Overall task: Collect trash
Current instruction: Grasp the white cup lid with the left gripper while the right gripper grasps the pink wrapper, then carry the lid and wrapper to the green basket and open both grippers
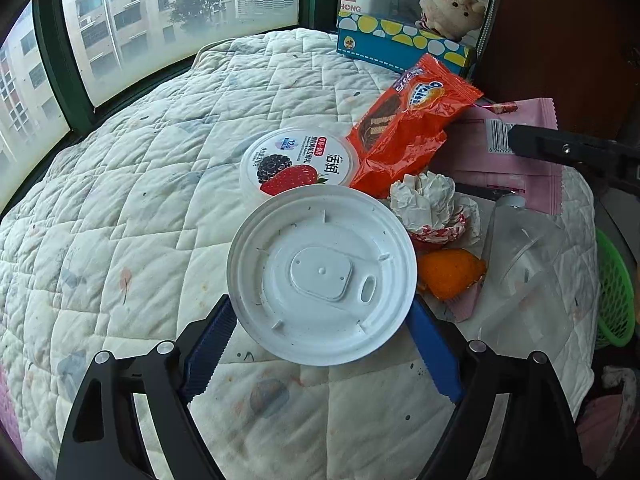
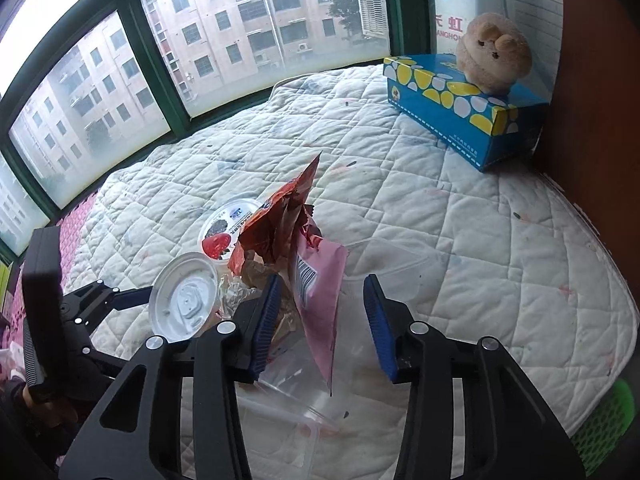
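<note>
The trash sits in one heap on the bed, on its right side. A green basket peeks in past the bed's right edge, near the heap. It looks like the place for the trash, but most of it is hidden.

The clear cup lies on its side at the right of the heap. It is round and smooth, so a bump could roll it off the bed.

The orange wrapper sticks up at the far side and leans on the pink wrapper. The right hand-held gripper is partly spread. The pink wrapper stands between its jaws, closer to the left one, and neither presses on it yet. If the jaws close here, they may also catch the clear cup under it. Thin foil like this can slip out or drag the orange wrapper along.

The left hand-held gripper is spread wide, and its jaws seem to pinch the white lid by its two edges. The lid is tipped up just in front of the yogurt tub. The hold is only on the thin rim, so the lid could pop out and knock the tub.

The crumpled paper and the orange peel are small and light. They sit between the lid and the cup, so a push could scatter them.
</note>
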Tool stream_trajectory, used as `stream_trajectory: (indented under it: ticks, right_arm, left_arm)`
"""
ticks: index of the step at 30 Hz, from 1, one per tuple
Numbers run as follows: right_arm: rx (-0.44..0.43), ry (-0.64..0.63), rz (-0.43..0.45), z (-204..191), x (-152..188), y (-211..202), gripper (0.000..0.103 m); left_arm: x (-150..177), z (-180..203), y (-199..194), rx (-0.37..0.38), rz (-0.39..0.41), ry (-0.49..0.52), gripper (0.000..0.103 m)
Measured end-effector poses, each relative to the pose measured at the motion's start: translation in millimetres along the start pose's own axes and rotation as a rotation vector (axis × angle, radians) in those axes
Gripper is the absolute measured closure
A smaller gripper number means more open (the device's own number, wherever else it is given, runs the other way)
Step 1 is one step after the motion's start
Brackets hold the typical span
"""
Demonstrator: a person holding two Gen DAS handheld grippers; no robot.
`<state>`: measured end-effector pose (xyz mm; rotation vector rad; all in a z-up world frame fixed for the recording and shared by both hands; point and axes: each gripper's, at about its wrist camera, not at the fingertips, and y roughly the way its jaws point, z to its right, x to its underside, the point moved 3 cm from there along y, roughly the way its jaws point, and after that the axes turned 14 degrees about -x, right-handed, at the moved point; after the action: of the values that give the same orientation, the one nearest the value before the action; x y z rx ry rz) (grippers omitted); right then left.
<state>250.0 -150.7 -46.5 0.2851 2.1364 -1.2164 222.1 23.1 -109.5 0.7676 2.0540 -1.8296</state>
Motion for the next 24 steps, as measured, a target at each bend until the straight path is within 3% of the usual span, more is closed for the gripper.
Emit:
stream_trajectory:
  ticks: [4, 7, 16, 24]
  right_arm:
    - [0.02, -0.005, 0.002, -1, 3, 5, 0.084]
    - [0.026, -0.003, 0.031, -3, 4, -3, 0.088]
    - [0.013, 0.018, 0.133, -5, 10, -59, 0.09]
    - [0.02, 0.055, 0.217, 7, 29, -120, 0.09]
  left_arm:
    - [1, -6, -11, 0.001, 0.017, -0.012, 0.021]
    - [0, -8, -20, 0.0, 0.029, -0.016, 0.021]
    - [-6, 7, -58, 0.048, 0.082, -0.028, 0.021]
    - [-11, 49, -97, 0.087, 0.141, 0.042, 0.021]
